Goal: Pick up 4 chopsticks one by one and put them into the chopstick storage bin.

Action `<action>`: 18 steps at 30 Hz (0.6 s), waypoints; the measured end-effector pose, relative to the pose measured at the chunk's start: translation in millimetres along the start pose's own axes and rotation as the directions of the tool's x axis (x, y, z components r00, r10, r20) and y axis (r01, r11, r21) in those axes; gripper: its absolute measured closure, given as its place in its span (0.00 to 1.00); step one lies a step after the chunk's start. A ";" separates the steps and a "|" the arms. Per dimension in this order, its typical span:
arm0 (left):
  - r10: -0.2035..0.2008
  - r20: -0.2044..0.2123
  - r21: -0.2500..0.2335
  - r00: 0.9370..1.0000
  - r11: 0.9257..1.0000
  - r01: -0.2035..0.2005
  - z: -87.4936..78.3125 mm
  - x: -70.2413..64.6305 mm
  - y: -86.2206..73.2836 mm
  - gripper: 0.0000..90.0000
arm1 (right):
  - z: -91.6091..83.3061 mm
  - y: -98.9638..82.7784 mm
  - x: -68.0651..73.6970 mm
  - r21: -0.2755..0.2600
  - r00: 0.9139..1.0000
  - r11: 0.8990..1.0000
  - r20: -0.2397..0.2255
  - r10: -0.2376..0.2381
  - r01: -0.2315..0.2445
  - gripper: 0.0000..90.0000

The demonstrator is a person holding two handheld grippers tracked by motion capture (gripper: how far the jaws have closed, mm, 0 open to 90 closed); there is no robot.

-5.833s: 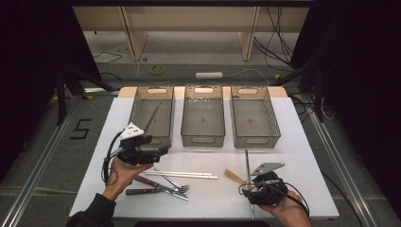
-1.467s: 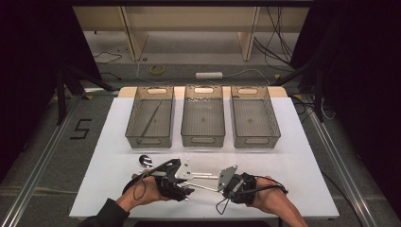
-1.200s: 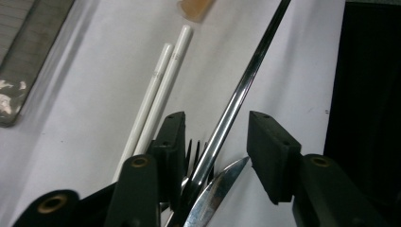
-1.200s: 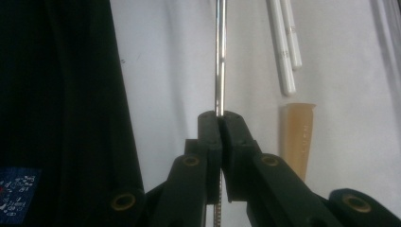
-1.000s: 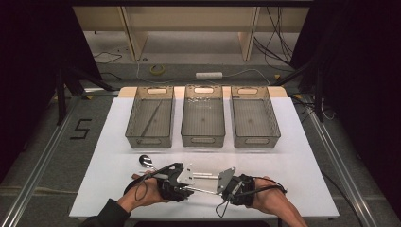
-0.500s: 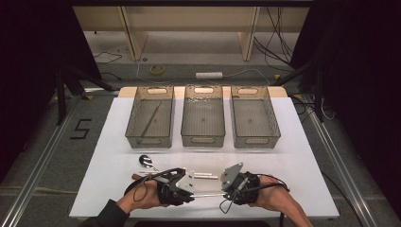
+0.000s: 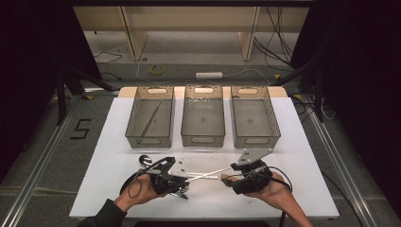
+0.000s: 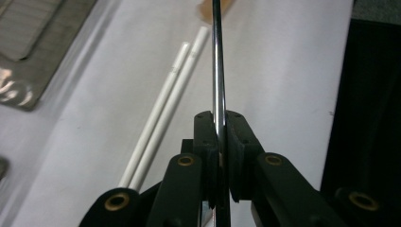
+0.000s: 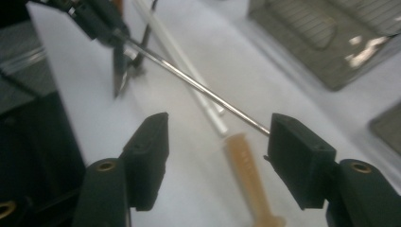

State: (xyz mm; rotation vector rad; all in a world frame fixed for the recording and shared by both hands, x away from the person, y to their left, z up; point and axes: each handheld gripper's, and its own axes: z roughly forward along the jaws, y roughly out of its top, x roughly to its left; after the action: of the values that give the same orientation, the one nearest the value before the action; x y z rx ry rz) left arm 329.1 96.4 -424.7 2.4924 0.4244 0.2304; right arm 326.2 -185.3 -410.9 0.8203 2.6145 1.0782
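Note:
A thin shiny metal rod (image 7: 208, 174) hangs level just above the white table. My left gripper (image 7: 184, 177) is shut on its left end, the jaws having just closed in on it; in the left gripper view the rod (image 8: 217, 71) runs straight out from between the pads of that gripper (image 8: 218, 127). My right gripper (image 7: 228, 179) stands at the rod's other end. Its jaws have just been opening and now stand wide apart (image 9: 215, 132). The rod (image 9: 198, 87) crosses the gap and its tip meets the right-hand pad, unpinched.
Two white sticks (image 9: 189, 61) and a brown wooden handle (image 9: 246, 175) lie under the rod. A spoon (image 7: 144, 159) and a fork (image 7: 182, 191) lie by the left hand. Three grey mesh bins (image 7: 203, 138) line the far side; the left one holds a rod (image 7: 150, 117).
The right gripper's jaws have opened off the rod's end and that hand has slid a little to the right. The left gripper has kept its place, holding the rod.

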 end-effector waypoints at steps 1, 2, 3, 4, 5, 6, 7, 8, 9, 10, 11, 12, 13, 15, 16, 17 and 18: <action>-0.009 -0.005 -0.006 1.000 1.000 0.009 -1.0 1.4 -0.7 0.93 | -0.9 -0.8 -1.2 -0.021 1.000 1.000 0.013 0.016 -0.015 0.42; -0.023 -0.013 -0.012 1.000 1.000 0.023 -2.1 2.7 -1.2 0.93 | -2.1 -1.5 -2.2 -0.045 0.999 0.999 0.021 0.031 -0.030 0.41; -0.039 -0.024 -0.021 0.999 0.999 0.039 -3.0 4.1 -1.6 0.93 | -3.8 -2.4 -3.3 -0.072 0.999 0.996 0.030 0.045 -0.043 0.40; -0.047 -0.032 -0.025 0.998 0.999 0.047 -3.9 5.2 -1.9 0.93 | -5.7 -3.6 -4.7 -0.096 0.997 0.993 0.038 0.067 -0.063 0.38; -0.055 -0.042 -0.030 0.998 0.998 0.053 -4.8 6.6 -2.3 0.93 | -6.8 -4.6 -6.2 -0.105 0.996 0.991 0.034 0.082 -0.078 0.37; -0.068 -0.050 -0.038 0.996 0.997 0.066 -5.6 7.6 -2.9 0.93 | -7.6 -6.0 -7.4 -0.112 0.994 0.989 0.036 0.100 -0.095 0.36; -0.077 -0.058 -0.043 0.995 0.996 0.074 -6.5 9.1 -3.5 0.93 | -8.4 -7.9 -8.0 -0.123 0.992 0.987 0.046 0.114 -0.108 0.36; -0.086 -0.063 -0.049 0.994 0.995 0.083 -7.1 10.1 -3.9 0.93 | -9.0 -9.8 -8.8 -0.130 0.990 0.984 0.052 0.128 -0.120 0.36; -0.095 -0.073 -0.055 0.993 0.994 0.091 -8.7 12.2 -4.9 0.93 | -9.4 -11.4 -9.5 -0.137 0.989 0.982 0.051 0.138 -0.130 0.36; -0.105 -0.077 -0.064 0.991 0.993 0.101 -9.7 13.7 -5.7 0.93 | -10.5 -14.0 -10.3 -0.153 0.986 0.977 0.053 0.158 -0.148 0.35; -0.115 -0.085 -0.069 0.990 0.992 0.109 -10.6 14.8 -6.4 0.93 | -11.4 -16.1 -10.8 -0.168 0.984 0.973 0.053 0.170 -0.159 0.35; -0.126 -0.092 -0.079 0.988 0.990 0.119 -11.9 16.7 -7.5 0.93 | -12.0 -17.5 -11.0 -0.177 0.982 0.969 0.052 0.182 -0.170 0.35; -0.137 -0.098 -0.085 0.986 0.988 0.129 -13.1 18.6 -8.6 0.93 | -13.0 -19.5 -11.4 -0.191 0.980 0.966 0.056 0.190 -0.176 0.35; -0.156 -0.114 -0.099 0.981 0.984 0.145 -15.7 22.6 -11.0 0.93 | -15.2 -22.9 -11.5 -0.211 0.977 0.960 0.061 0.203 -0.186 0.34; -0.169 -0.120 -0.105 0.978 0.982 0.157 -16.8 24.0 -11.8 0.93 | -16.7 -24.9 -11.7 -0.223 0.976 0.956 0.061 0.210 -0.192 0.34; -0.175 -0.126 -0.109 0.976 0.981 0.162 -17.9 25.5 -12.5 0.93 | -17.9 -26.6 -11.6 -0.237 0.974 0.951 0.065 0.219 -0.198 0.34; -0.186 -0.131 -0.116 0.974 0.978 0.171 -18.5 26.3 -13.0 0.93 | -18.7 -28.2 -11.8 -0.248 0.972 0.947 0.061 0.225 -0.204 0.34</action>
State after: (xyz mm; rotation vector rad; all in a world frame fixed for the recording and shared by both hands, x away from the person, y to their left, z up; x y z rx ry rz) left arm 345.7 125.5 -415.5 2.3273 0.6750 0.3484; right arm 317.1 -219.4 -417.5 1.0855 2.3022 1.3499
